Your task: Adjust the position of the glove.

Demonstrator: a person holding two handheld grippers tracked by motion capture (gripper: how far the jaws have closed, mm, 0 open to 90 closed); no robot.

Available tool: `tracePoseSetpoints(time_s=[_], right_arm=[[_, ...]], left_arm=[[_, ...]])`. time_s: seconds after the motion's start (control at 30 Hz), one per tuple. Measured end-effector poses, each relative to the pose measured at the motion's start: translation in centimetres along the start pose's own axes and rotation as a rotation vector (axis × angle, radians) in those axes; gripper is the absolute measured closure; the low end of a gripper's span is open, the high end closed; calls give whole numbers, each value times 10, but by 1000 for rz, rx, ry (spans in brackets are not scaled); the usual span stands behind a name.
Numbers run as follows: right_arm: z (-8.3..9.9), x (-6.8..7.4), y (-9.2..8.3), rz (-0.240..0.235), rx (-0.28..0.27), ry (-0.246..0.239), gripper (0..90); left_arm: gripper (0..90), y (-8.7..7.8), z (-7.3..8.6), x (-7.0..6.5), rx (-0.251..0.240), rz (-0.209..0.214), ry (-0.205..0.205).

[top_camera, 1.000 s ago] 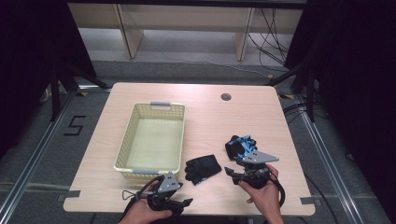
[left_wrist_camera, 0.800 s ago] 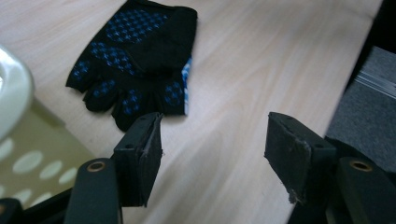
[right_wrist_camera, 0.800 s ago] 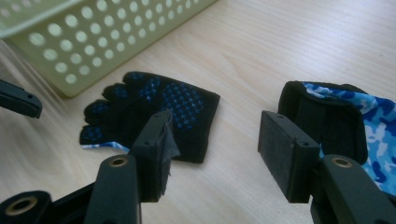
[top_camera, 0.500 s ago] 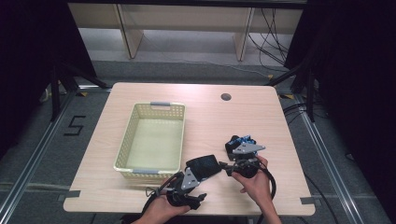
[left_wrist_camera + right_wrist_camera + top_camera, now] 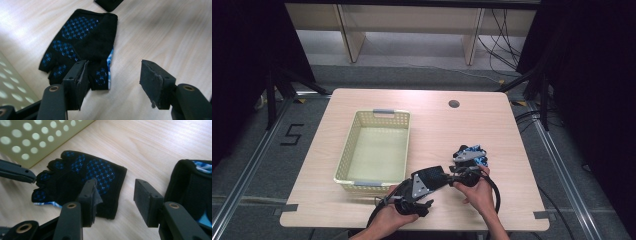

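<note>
Gloves are the business here: a black fingerless glove (image 5: 82, 47) with blue grip dots lies flat on the pale wooden surface (image 5: 437, 125), just right of a cream basket (image 5: 374, 150), and both claws close on it from the person's edge. A second glove (image 5: 472, 155), black with a blue lining, sits just beyond the right hand (image 5: 479, 192), near the first but apart from it.

The left claw (image 5: 113, 82) stands spread, nothing between its jaws. In the left gripper view the glove lies ahead and to the left of the gap; its left pad (image 5: 80, 85) hangs over the finger stubs while the right pad is over bare wood. The glove's long axis runs away from this claw, stubs nearest, cuff farthest.

The right claw (image 5: 115, 202) is also spread and empty. In the right gripper view the glove (image 5: 82, 180) lies ahead and left, its cuff edge nearest the gap, its stubs pointing away toward the basket (image 5: 37, 137) and toward the tip of the left claw (image 5: 25, 175), which sits just beside those stubs. Whether that tip touches them cannot be told.

So the glove stretches between the two claws, left at the finger end, right at the cuff. Neither looks centred on the fabric; by my judgement each would need to shift toward its own left before a pinch could catch cloth. The basket stands empty.
</note>
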State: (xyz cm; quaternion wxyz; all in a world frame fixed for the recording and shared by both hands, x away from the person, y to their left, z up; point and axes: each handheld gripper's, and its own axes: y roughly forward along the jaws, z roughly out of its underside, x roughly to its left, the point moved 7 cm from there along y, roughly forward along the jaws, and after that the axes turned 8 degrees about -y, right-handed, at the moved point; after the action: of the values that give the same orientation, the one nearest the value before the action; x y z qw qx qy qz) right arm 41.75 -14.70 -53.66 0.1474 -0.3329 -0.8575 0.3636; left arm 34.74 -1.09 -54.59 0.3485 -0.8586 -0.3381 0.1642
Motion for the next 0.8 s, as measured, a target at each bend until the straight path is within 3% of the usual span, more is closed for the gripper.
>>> tracePoseSetpoints(time_s=[0.17,0.27,0.33,0.43,0.47,0.53,0.57,0.6,0.8], right_arm=[[-1,0,9,-19,17,34,548],[-1,-2,13,-14,26,32,548],[-1,-2,14,-18,32,32,547],[-1,-2,17,-17,26,36,549],[0,-3,18,-12,37,18,554],[0,-3,19,-19,39,37,567],[1,-3,20,-23,48,47,581],[2,-3,20,-29,51,46,601],[6,-1,21,-85,34,130,744]], left_arm=[[423,4,-1,2,13,-12,19],[415,7,0,2,24,-27,62],[441,11,2,2,31,-34,46],[526,13,3,7,25,-52,79],[551,13,3,7,22,-47,83],[597,12,5,5,27,-34,89],[634,12,5,6,23,-34,113],[657,12,6,6,25,-26,105],[790,12,7,11,18,-23,136]])
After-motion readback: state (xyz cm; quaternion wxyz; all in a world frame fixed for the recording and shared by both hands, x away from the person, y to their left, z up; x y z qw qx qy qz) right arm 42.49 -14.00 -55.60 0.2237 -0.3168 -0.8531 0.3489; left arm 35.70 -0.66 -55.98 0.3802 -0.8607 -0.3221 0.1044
